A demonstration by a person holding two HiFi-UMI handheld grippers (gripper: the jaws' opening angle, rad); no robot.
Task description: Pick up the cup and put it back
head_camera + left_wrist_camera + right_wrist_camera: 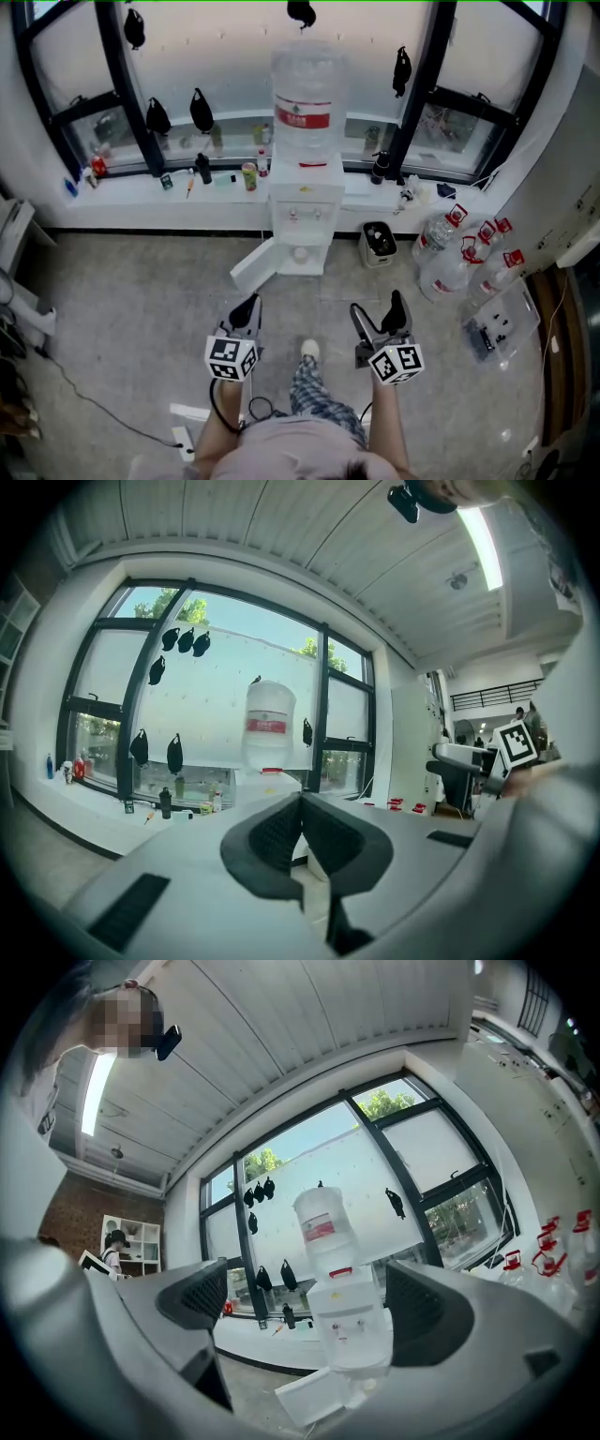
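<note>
The left tool [249, 309] has its jaws pressed together with nothing between them. The right tool [377, 317] has its jaws spread wide, and it too is empty. Both hang above the floor [141, 309], a little short of the white water dispenser [306, 202]. The small pale cup [300, 253] sits in the dispenser's lower compartment, whose door [255, 266] stands open.
</note>
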